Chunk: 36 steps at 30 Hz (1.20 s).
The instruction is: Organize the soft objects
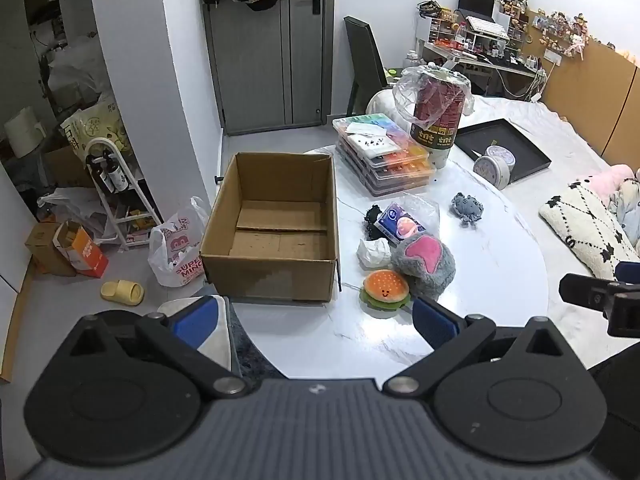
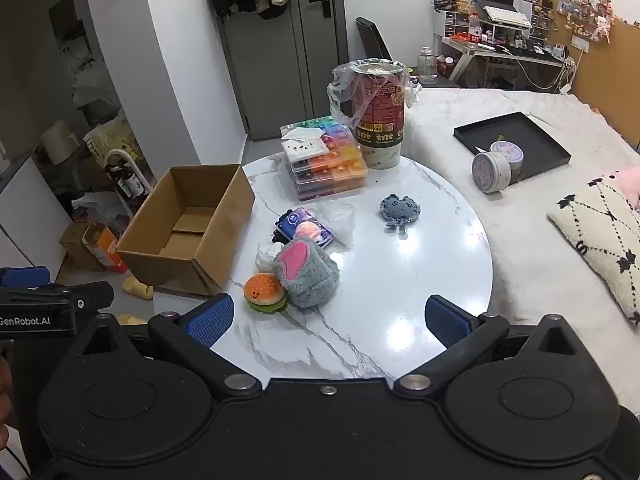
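Observation:
An empty cardboard box stands open at the left edge of the round white marble table. Right of it lie a plush hamburger, a grey plush with a pink patch, a crumpled white wad, a blue tissue pack, a small black item and a small grey plush creature. My left gripper hangs open over the table's near edge. My right gripper is open too, above bare tabletop.
Stacked clear organizer cases and a tall tnt canister under a plastic bag stand at the table's far side. A bed with a black tray, round tins and a patterned pillow lies right. Bags and a slipper litter the floor left.

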Available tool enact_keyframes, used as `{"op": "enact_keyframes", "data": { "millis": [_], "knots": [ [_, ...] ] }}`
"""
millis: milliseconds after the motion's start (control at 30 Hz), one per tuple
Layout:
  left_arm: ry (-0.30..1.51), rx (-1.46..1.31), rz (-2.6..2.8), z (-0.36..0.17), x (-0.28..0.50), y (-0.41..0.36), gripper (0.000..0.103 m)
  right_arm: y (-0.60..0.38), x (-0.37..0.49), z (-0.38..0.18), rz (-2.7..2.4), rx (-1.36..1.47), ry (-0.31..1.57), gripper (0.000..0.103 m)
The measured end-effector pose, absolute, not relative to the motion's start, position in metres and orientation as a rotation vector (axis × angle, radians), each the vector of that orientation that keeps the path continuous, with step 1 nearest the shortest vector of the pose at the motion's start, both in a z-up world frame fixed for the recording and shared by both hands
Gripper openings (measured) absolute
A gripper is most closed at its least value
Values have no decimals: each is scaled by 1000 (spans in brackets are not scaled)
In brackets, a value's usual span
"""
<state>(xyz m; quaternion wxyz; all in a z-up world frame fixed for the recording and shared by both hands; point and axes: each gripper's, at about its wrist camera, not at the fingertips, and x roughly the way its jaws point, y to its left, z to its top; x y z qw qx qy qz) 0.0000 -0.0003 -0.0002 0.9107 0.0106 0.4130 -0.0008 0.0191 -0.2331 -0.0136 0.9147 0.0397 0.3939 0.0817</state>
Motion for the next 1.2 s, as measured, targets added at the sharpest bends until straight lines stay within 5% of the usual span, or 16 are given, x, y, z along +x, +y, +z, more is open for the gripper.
{"op": "enact_keyframes", "data": {
  "millis": [1200],
  "knots": [
    [844, 31, -14, 3, -10, -6, 103, -240, 16, -12, 137, 74, 806, 103]
  ]
}}
